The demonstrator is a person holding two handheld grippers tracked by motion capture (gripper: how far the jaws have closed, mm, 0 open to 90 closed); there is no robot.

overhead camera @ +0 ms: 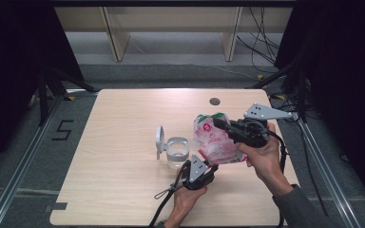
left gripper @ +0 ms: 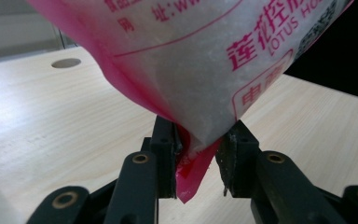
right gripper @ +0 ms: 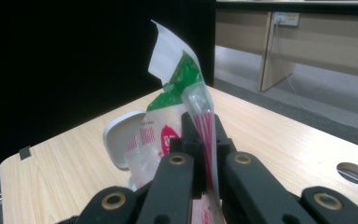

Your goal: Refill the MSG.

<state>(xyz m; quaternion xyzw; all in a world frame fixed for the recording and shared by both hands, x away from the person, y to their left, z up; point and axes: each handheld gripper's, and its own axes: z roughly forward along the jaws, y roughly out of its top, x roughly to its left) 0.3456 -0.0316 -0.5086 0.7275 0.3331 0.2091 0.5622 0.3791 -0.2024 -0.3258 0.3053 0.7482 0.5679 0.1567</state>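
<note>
Currently the pink pouch (overhead camera: pixel 215 141) hangs above the bench (overhead camera: pixel 123 190), beside the open-lidded clear jar (overhead camera: pixel 177 151). Right claw (right gripper: pixel 204 135) clenched on its top edge; left claw (left gripper: pixel 199 149) pinching the bottom corner, likely to tip contents jarward.

The pink bag (left gripper: pixel 200 60) reads "莲花" and "LOTUS"; the floor marking (overhead camera: pixel 62 130) reads "5".

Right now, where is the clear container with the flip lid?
In the high view the clear container stands near the table's middle, lid open at its left, just left of the pink bag and ahead of the left gripper.
</note>
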